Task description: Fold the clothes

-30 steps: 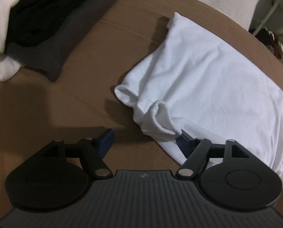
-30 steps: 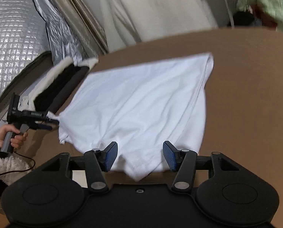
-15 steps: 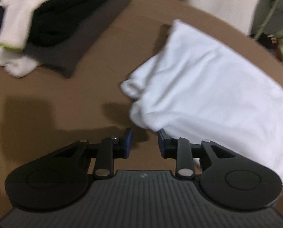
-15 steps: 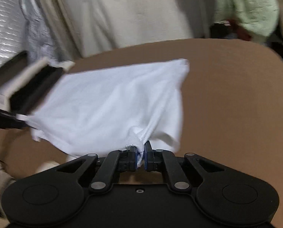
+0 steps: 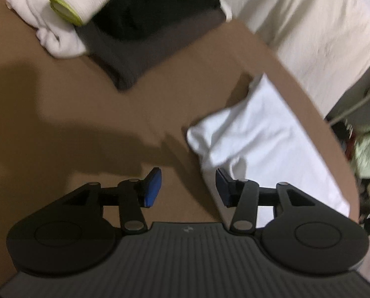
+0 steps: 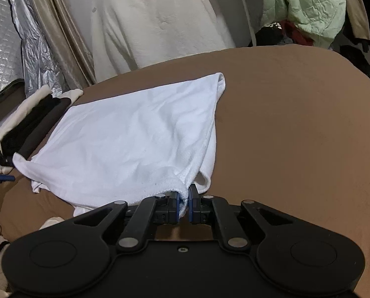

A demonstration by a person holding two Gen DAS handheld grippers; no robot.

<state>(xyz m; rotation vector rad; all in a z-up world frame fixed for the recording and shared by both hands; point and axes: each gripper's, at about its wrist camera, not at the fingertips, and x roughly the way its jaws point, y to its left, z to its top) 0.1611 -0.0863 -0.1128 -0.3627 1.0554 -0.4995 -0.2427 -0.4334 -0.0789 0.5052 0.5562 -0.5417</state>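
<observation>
The right claw (image 6: pixel 184 204) is clenched on a bunched corner of the white garment (image 6: pixel 135 144): a narrow roll of hemmed fabric is pinched between its blue pads at the lower middle of the right wrist view. From that pinch the cloth fans up and left across the brown desk (image 6: pixel 296 129), lying mostly flat with soft creases. Its far corner is folded over in a small open loop at the upper middle of the frame, and its left corner ends in a crumpled tip beside the left claw (image 6: pixel 1 177), seen only at the left edge.

In the left wrist view, which is blurred, the left claw (image 5: pixel 187 187) is released. Its jaws have just been opening and only bare desk (image 5: pixel 60 129) shows between them; the garment (image 5: pixel 259 144) lies just right of the right pad (image 5: pixel 222 186), its rumpled end pointing to the middle of the frame.

A pile of folded clothes (image 5: pixel 135 32), white, black and dark grey, sits at the upper left. A cream garment (image 6: pixel 160 24) hangs behind the desk, and a pale green quilted one (image 6: pixel 304 5) at upper right.
</observation>
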